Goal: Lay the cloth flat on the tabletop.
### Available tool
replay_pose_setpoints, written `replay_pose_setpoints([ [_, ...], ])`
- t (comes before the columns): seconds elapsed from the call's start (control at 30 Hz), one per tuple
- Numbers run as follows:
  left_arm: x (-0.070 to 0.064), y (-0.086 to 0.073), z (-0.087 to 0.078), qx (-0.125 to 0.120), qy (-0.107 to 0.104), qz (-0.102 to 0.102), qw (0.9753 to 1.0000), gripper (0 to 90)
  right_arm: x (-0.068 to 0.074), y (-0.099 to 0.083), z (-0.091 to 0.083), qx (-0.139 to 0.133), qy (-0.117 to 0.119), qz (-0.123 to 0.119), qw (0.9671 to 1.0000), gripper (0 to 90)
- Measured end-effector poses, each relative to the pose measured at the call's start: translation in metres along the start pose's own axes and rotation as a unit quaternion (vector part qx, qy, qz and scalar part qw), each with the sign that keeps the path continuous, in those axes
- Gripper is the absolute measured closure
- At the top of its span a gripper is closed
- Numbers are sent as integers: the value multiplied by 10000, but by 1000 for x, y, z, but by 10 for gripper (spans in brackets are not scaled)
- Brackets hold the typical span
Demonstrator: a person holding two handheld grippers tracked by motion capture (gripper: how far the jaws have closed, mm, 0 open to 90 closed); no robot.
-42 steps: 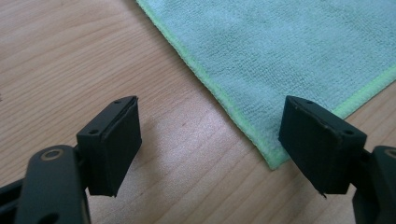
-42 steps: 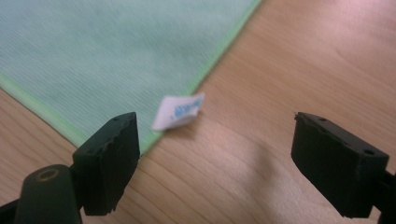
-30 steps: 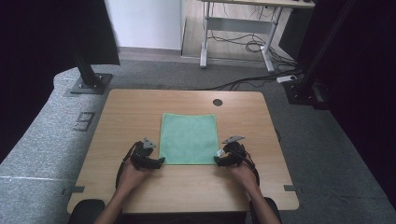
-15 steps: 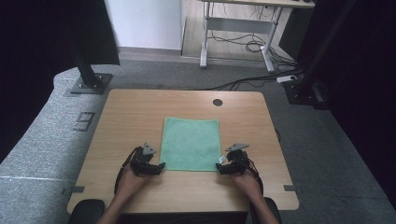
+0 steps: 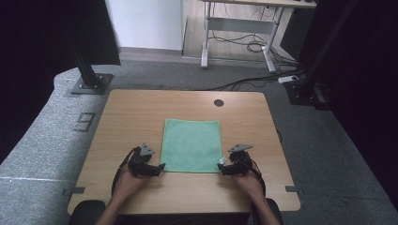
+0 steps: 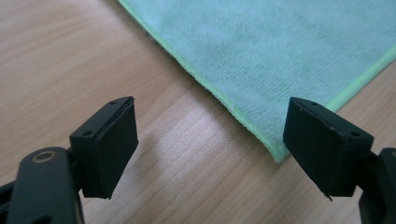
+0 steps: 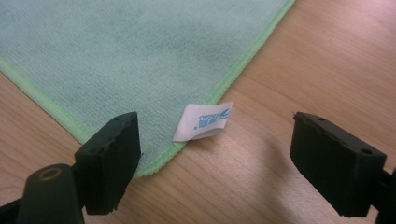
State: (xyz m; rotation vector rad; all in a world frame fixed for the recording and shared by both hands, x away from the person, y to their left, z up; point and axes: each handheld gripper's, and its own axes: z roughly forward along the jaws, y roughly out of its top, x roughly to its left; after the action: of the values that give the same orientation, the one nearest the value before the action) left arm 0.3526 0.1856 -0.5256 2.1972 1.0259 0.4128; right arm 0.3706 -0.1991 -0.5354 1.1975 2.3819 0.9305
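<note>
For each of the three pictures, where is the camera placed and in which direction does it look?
High view: fixed above the person's side, looking forward and down on the wooden table with a green cloth; both forearms and hands, left gripper and right gripper show.
Left gripper view: rides on the left gripper, looking at the cloth's near left corner; its open fingers show.
Right gripper view: rides on the right gripper, looking at the near right corner with a white label.
Shared: the cloth, in all three.
</note>
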Motion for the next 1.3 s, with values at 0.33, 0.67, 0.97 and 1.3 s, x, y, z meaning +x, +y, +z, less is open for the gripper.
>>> replay_pose_setpoints([
  [0.33, 19, -22, -15, 251, 261, 23, 9993, 128, -19, -14, -18, -26, -145, 227, 9996, 105],
  [0.67, 34, -33, -5, 406, 204, -251, 9987, 0, -36, -31, -14, 42, -349, 509, 9981, 0],
  [0.97, 37, -36, -2, 194, 279, -375, 9987, 0, -35, -36, -7, -156, -540, 564, 9968, 0],
  [1.3, 37, -35, -1, 193, 315, -413, 9985, 0, -36, -37, -5, -293, -601, 615, 9959, 0],
])
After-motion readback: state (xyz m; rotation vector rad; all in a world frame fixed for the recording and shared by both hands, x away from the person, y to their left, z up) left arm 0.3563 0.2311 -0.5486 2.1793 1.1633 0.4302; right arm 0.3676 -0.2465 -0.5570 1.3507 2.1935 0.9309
